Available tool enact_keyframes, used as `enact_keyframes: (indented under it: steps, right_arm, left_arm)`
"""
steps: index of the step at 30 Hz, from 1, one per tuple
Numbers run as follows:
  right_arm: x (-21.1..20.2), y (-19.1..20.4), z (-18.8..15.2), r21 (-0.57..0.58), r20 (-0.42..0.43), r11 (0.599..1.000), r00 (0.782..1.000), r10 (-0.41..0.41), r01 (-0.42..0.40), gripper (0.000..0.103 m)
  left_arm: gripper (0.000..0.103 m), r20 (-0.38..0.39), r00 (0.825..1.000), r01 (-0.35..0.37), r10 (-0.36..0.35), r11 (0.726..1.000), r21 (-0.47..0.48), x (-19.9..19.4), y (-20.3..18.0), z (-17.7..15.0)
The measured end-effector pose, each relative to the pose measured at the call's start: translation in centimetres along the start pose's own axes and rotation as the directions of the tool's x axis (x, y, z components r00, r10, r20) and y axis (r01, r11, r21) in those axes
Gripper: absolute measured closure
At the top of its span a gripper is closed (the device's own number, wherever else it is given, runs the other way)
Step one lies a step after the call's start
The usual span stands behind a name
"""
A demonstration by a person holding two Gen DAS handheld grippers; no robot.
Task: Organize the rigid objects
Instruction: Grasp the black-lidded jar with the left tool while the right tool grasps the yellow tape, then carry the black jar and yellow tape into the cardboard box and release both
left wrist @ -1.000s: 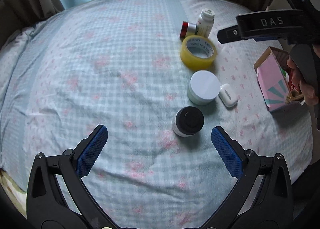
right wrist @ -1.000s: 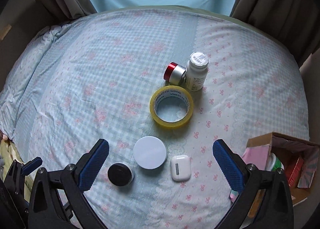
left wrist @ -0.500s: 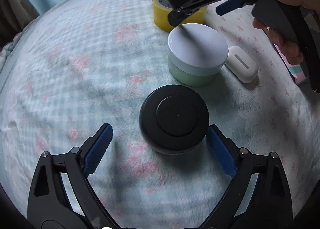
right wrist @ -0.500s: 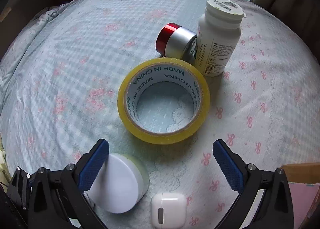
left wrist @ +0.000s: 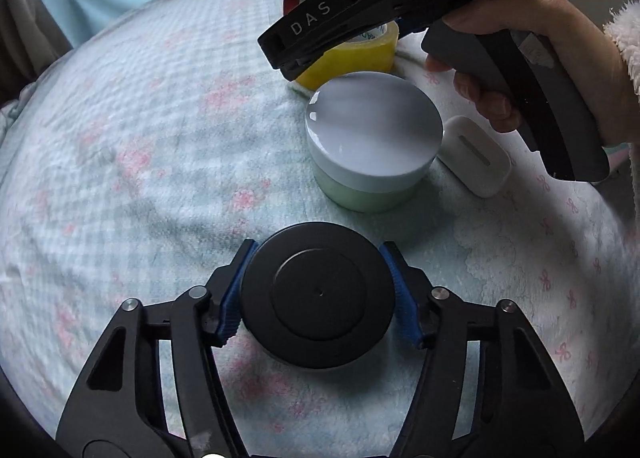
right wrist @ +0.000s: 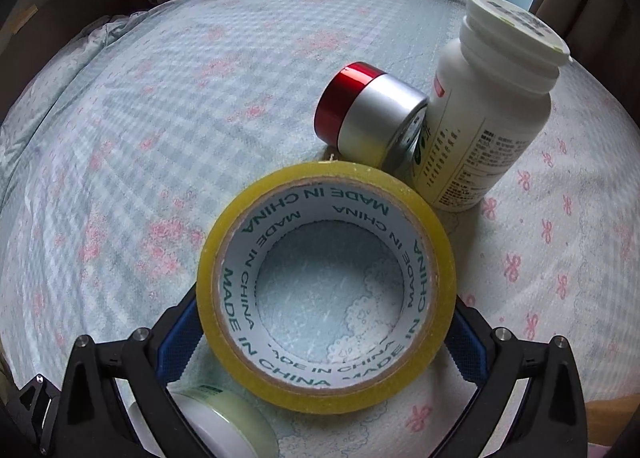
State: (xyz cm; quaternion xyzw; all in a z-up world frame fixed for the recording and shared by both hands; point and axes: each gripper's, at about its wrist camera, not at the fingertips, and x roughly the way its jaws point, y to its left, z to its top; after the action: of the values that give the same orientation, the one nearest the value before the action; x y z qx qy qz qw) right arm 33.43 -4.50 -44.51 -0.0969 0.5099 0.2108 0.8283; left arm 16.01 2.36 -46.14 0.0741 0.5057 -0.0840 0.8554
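Observation:
A black-lidded jar (left wrist: 320,298) stands on the bedspread in the left wrist view. My left gripper (left wrist: 317,254) is closing on it, and both blue pads (left wrist: 234,294) touch the lid's sides. In the right wrist view a yellow tape roll (right wrist: 236,298) lies flat between the wide-spread fingers of my right gripper (right wrist: 326,322). The roll's rim hides the pad tips, so I cannot tell whether they touch it. The left wrist view shows one black finger of my right gripper (left wrist: 340,18) over the tape roll (left wrist: 352,54), held by a hand (left wrist: 520,18).
A white-lidded pale green jar (left wrist: 374,130) and a white earbud case (left wrist: 474,156) sit just beyond the black jar. Behind the tape lie a red-and-silver tin (right wrist: 368,114) and an upright white bottle (right wrist: 488,118). The checked bedspread (right wrist: 160,138) stretches left.
Both grippers came down close to the bed. The left jaws closed from wide apart onto the black jar. The right gripper sank until the tape roll lay between its fingers.

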Motion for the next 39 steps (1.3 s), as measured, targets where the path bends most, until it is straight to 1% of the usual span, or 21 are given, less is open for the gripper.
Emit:
enact_keyframes:
  steps: [1,4,10,14,16,17,19,23,29,34,39]
  right_arm:
    - [0.0,-0.1,0.2,0.003,0.004,1.0,1.0,-0.001,0.001,0.004]
    - [0.1,-0.2,0.4,0.01,0.006,1.0,1.0,0.003,-0.003,0.004]
    - [0.1,0.2,0.4,0.008,0.005,1.0,1.0,-0.006,0.006,0.004]
    - [-0.1,0.1,0.4,0.029,0.003,1.0,1.0,-0.001,0.001,0.005]
    - [-0.6,-0.1,0.5,0.042,0.006,0.999,1.0,0.007,-0.008,0.005]
    - [-0.9,-0.1,0.5,0.044,0.009,0.999,1.0,0.009,-0.009,0.005]
    - [-1.5,0.3,0.8,0.042,0.015,0.999,1.0,0.009,-0.01,0.005]
    - [-3.3,1.2,1.4,0.029,0.024,1.0,1.0,0.01,-0.011,0.005]
    - [-8.5,2.4,2.5,0.049,0.043,0.999,0.999,0.011,-0.014,0.005]
    - [-15.1,3.2,3.3,0.087,0.068,0.996,0.998,-0.002,-0.004,0.005]
    - [-21.8,3.0,2.8,0.138,0.094,0.99,0.996,0.002,-0.015,0.005]
  left_arm:
    - [0.049,0.0,1.0,0.005,-0.005,1.0,-0.005,0.0,0.0,0.0]
    - [0.049,-0.001,1.0,0.016,-0.016,0.999,-0.029,-0.2,0.5,-0.1]
    - [0.049,-0.011,0.999,0.03,-0.031,0.999,-0.042,-1.1,1.1,-0.6]
    - [0.049,-0.009,1.0,0.015,-0.016,0.998,-0.054,-1.5,2.1,-0.4]
    - [0.049,-0.004,1.0,0.011,-0.012,0.998,-0.069,-1.9,2.6,-0.2]
    - [0.049,-0.001,1.0,0.011,-0.011,0.997,-0.079,-1.8,3.7,0.2]
    - [0.049,0.003,1.0,0.011,-0.01,0.995,-0.097,-2.2,4.3,0.5]
    - [0.049,0.022,1.0,0.003,0.0,0.99,-0.139,-3.9,5.5,1.5]
    - [0.049,0.064,0.997,-0.018,0.031,0.981,-0.194,-8.3,6.8,3.8]
    - [0.049,0.078,0.996,-0.021,0.038,0.977,-0.213,-12.5,7.7,6.1]
    - [0.049,0.091,0.996,0.001,0.019,0.978,-0.209,-16.7,7.3,8.5]
